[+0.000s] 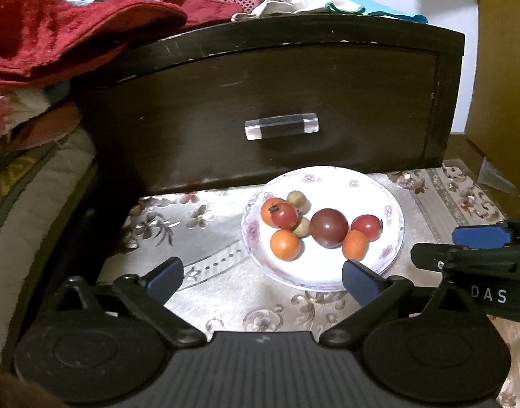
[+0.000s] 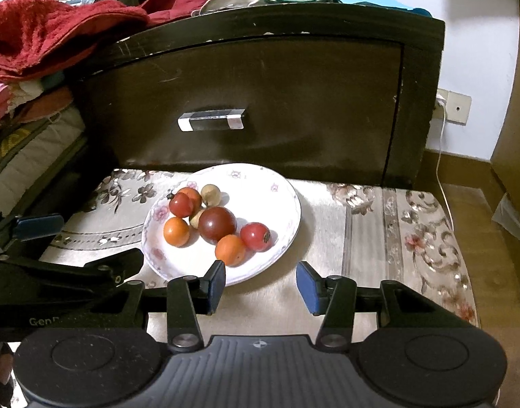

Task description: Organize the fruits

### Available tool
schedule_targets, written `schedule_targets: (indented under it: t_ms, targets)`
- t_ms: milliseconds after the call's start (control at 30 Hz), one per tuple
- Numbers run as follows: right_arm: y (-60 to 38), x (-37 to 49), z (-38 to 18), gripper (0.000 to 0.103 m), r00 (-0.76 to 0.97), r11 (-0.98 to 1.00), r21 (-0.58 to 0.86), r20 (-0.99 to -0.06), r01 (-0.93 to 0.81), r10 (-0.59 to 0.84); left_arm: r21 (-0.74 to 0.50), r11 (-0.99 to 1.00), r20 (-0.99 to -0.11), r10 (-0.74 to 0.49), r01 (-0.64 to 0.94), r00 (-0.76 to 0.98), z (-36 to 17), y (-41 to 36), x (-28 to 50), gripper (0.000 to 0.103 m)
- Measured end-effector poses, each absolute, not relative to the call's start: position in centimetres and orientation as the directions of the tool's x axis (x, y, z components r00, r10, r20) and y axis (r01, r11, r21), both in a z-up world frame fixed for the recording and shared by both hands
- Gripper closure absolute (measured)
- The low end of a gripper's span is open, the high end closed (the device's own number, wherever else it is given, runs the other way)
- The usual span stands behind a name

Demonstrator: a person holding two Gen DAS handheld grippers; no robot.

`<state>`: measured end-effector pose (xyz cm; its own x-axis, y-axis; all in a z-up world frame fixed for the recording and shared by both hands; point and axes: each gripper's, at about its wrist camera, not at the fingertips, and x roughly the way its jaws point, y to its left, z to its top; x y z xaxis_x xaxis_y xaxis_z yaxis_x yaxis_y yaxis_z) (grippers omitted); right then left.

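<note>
Fruits: small round pieces clustered on the white floral plate (image 1: 328, 277), touching one another; a dark purple-red fruit (image 1: 328, 227) sits central, with orange, red and tan ones around it.
Plate: on the patterned surface (image 2: 328, 204), before a dark drawer (image 2: 277, 78).
Left gripper (image 1: 261, 277): fingers wide, empty.
Right gripper (image 2: 260, 285): fingers apart, empty, near the plate's front edge.

Heaped loosely on a white floral-rimmed plate (image 2: 280, 204): one large dark-red fruit (image 2: 216, 224) at centre, touching an orange one (image 2: 230, 250) in front; a red one (image 2: 256, 236) to its right; another orange one (image 2: 176, 231) at left (slightly apart); two small tan fruits (image 2: 210, 194) behind.
</note>
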<state>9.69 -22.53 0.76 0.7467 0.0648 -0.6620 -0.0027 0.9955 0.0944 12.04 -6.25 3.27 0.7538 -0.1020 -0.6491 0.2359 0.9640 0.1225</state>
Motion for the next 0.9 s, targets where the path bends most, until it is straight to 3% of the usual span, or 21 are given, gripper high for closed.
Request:
schedule_targets:
  t_ms: [900]
  targets:
    - [-20.5,3.6,1.0,0.059,0.717,0.997,0.070,-0.694,-0.021,0.063,0.071,0.977,-0.698,-0.097,0.203,0.709,2.5,-4.2,5.5,0.000]
